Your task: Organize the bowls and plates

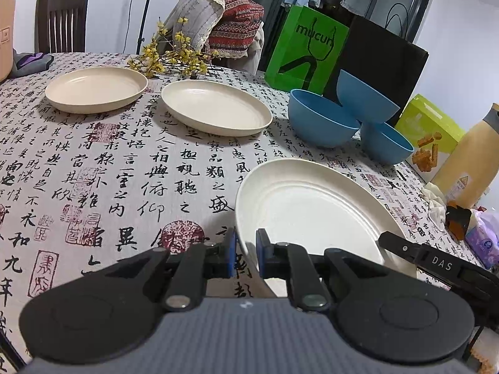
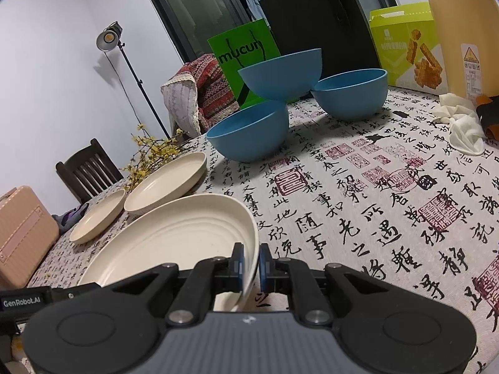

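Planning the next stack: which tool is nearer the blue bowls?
Right. The right tool is clamped on the right rim of the near plate, blue bowls straight ahead; the left tool clamps the opposite rim, bowls ahead to its right.

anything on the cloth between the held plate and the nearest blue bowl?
No. In the right wrist view the stretch from the held plate to the nearest blue bowl is bare tablecloth. The left wrist view shows the same.

White walls [image 2: 46, 62] — dark chair [image 1: 60, 21], lit studio lamp [image 2: 107, 37].
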Motion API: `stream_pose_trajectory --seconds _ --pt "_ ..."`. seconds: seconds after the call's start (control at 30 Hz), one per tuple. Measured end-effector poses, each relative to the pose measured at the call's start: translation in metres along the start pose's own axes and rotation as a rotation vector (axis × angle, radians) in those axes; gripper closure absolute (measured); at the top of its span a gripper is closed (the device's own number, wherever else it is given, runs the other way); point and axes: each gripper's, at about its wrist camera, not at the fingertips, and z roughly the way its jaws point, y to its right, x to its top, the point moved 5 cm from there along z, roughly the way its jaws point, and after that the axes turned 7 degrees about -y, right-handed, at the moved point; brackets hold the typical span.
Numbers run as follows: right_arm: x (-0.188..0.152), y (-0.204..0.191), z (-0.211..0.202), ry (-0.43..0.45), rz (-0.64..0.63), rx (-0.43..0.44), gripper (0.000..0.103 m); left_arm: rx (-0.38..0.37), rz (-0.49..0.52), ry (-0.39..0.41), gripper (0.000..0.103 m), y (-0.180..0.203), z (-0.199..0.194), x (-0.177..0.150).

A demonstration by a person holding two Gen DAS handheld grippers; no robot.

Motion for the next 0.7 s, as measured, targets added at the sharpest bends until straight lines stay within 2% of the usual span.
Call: stream_pose_trajectory --seconds 0.7 --pt "-0.006 0.005 0.010 -0.016 -0.016 -0.015 0.094 0.017 0.005 -0.034 0.089 -0.003 0.016 -0.006"
